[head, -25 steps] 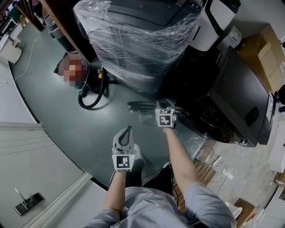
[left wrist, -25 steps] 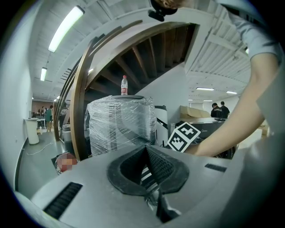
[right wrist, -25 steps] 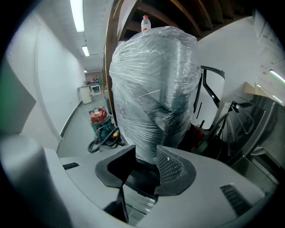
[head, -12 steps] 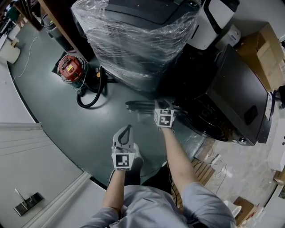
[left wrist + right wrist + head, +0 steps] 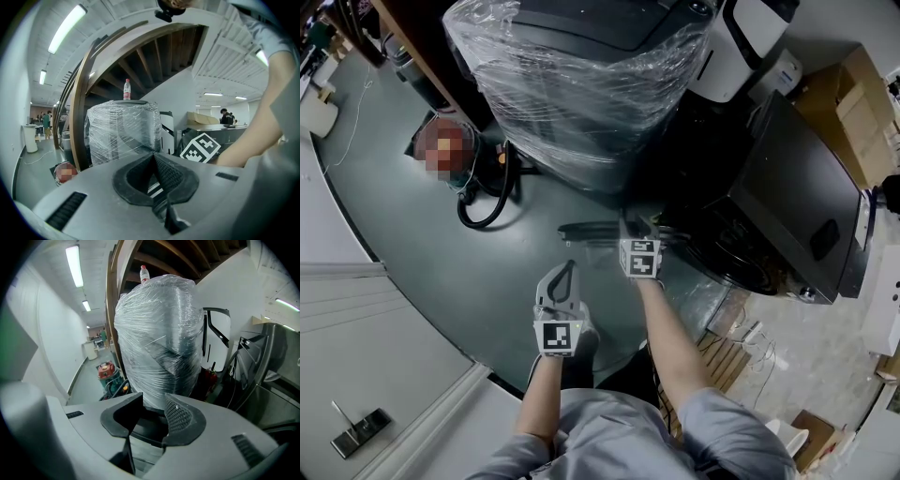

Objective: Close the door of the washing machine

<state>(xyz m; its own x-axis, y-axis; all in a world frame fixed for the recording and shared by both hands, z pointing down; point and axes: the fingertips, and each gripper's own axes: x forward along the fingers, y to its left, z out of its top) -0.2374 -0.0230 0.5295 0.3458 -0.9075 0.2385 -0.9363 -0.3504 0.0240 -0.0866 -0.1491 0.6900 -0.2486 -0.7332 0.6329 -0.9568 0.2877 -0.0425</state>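
Observation:
The black washing machine [image 5: 792,202] stands at the right with its drum opening [image 5: 736,258] uncovered. Its round dark door [image 5: 581,228] is swung out to the left and shows edge-on in the head view. My right gripper [image 5: 628,230] is at the door's near end, and its fingers straddle the rim. In the right gripper view the dark door rim [image 5: 147,427] fills the narrow gap of the right gripper [image 5: 153,406]. My left gripper [image 5: 567,274] hangs lower left of the door, apart from it. Its pads meet in the left gripper view, so the left gripper [image 5: 153,158] is shut and holds nothing.
A large appliance wrapped in clear film [image 5: 581,75] stands just behind the door, with a bottle [image 5: 144,273] on top. A red vacuum [image 5: 105,371] and its black hose [image 5: 487,202] lie at the left. A white unit [image 5: 750,42] and cardboard box [image 5: 862,103] stand behind the machine.
My right gripper and the door's near end have drifted slightly left and toward me. The left gripper has stayed where it was.

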